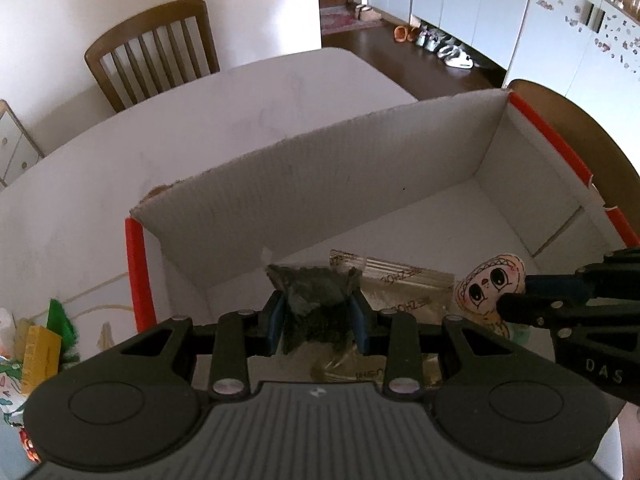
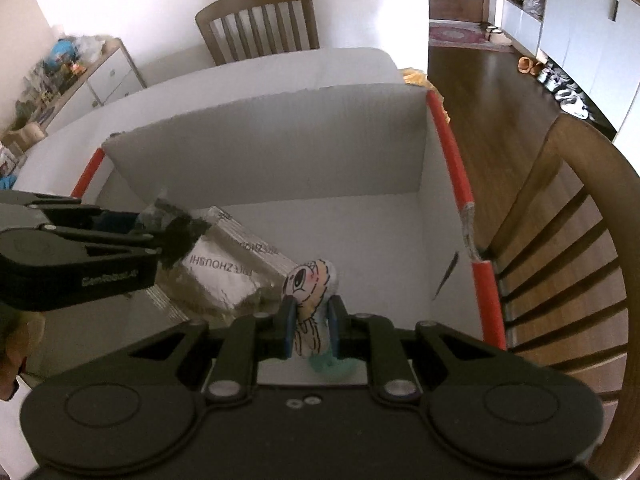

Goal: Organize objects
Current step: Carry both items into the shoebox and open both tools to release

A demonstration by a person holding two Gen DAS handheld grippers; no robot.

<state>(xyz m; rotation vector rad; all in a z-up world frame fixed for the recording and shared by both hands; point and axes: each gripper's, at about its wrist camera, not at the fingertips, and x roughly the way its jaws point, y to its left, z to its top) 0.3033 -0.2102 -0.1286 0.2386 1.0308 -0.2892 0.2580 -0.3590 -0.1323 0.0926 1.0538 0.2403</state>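
Note:
A white cardboard box (image 1: pixel 320 168) (image 2: pixel 280 140) with red-taped edges stands open on the white table. My left gripper (image 1: pixel 318 318) (image 2: pixel 160 236) is shut on a clear bag of dark dried stuff (image 1: pixel 316 300) (image 2: pixel 176 236), held over the box's inside. My right gripper (image 2: pixel 313 326) (image 1: pixel 512 300) is shut on a small flat doll with a drawn cartoon face (image 2: pixel 310 280) (image 1: pixel 490 284) and a teal tuft below. A silvery foil packet with printed letters (image 2: pixel 228 272) (image 1: pixel 400 280) lies on the box floor under both grippers.
A wooden chair (image 1: pixel 156 52) (image 2: pixel 260 20) stands at the table's far side, and another chair (image 2: pixel 560 240) is close to the box's right wall. Colourful packets (image 1: pixel 36 344) lie on the table left of the box. A low cabinet (image 2: pixel 80 80) stands at far left.

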